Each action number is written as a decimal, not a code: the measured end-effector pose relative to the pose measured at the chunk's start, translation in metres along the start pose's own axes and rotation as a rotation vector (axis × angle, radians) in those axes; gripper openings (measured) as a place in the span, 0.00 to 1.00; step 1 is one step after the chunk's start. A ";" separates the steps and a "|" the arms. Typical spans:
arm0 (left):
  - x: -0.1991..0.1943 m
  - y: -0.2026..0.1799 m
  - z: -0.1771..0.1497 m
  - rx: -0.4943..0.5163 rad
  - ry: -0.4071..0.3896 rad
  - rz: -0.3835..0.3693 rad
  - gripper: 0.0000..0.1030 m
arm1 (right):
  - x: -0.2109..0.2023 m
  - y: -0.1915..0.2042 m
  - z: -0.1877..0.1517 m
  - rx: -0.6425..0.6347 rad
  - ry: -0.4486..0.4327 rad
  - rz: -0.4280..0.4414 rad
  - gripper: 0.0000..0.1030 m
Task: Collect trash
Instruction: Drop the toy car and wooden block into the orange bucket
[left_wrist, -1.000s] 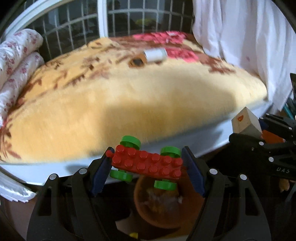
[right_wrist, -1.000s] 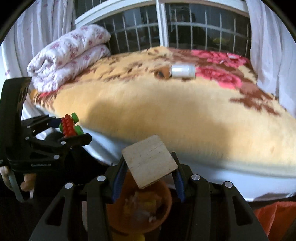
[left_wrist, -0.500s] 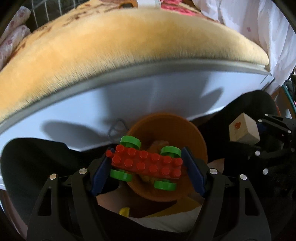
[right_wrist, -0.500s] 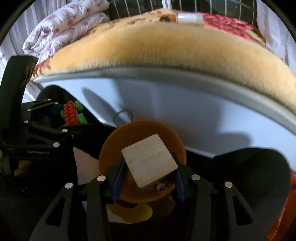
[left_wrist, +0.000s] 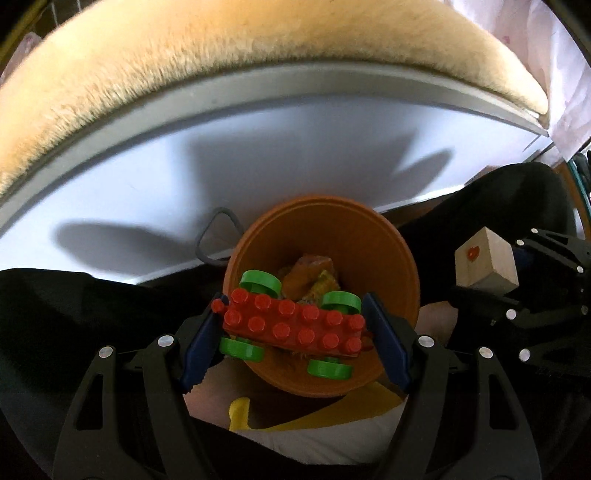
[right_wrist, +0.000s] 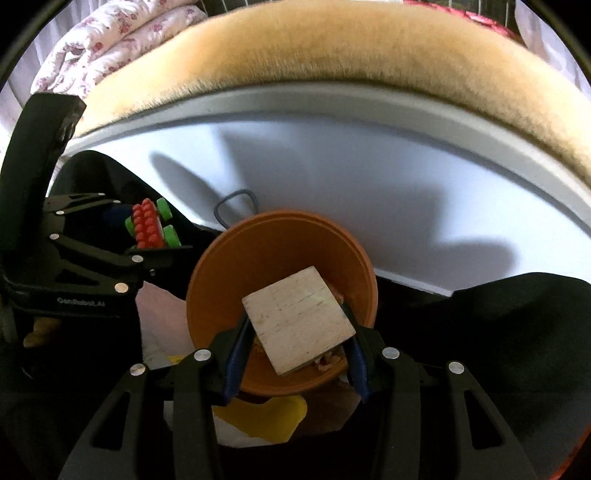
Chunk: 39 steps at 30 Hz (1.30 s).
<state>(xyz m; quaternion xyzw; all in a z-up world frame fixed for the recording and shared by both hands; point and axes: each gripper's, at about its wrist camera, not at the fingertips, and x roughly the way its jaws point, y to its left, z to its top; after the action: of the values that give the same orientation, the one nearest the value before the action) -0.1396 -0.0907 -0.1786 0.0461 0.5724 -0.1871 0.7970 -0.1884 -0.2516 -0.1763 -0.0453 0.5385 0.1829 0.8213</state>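
Note:
My left gripper (left_wrist: 293, 326) is shut on a red brick car with green wheels (left_wrist: 291, 325) and holds it over the near rim of an orange bin (left_wrist: 325, 229). The bin holds some scraps. My right gripper (right_wrist: 297, 332) is shut on a pale wooden block (right_wrist: 299, 319) above the same orange bin (right_wrist: 280, 236). The block with a red heart mark also shows in the left wrist view (left_wrist: 485, 262), right of the bin. The brick car shows in the right wrist view (right_wrist: 149, 227), left of the bin.
A bed with a fuzzy yellow blanket (left_wrist: 221, 55) and white side panel (left_wrist: 258, 155) rises just behind the bin. A folded floral quilt (right_wrist: 103, 48) lies at the bed's left. Yellow and white scraps (right_wrist: 266, 417) lie on the floor below the bin. Dark cloth flanks both sides.
Both grippers have dropped from bed height toward the floor and closed in over the orange bin, each still holding its object. The bed top has passed out of view.

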 end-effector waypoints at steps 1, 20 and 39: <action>0.004 0.002 0.001 -0.006 0.013 -0.005 0.70 | 0.003 0.000 0.001 0.000 0.007 0.003 0.45; 0.045 0.014 -0.003 -0.060 0.174 -0.038 0.78 | 0.021 -0.005 0.002 0.014 0.061 0.003 0.70; -0.077 -0.001 0.015 0.084 -0.175 0.075 0.81 | -0.076 -0.029 0.015 0.069 -0.274 -0.011 0.93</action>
<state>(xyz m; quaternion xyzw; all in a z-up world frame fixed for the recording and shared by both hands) -0.1476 -0.0766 -0.1019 0.0844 0.4900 -0.1841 0.8479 -0.1918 -0.2936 -0.1047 0.0054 0.4272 0.1640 0.8891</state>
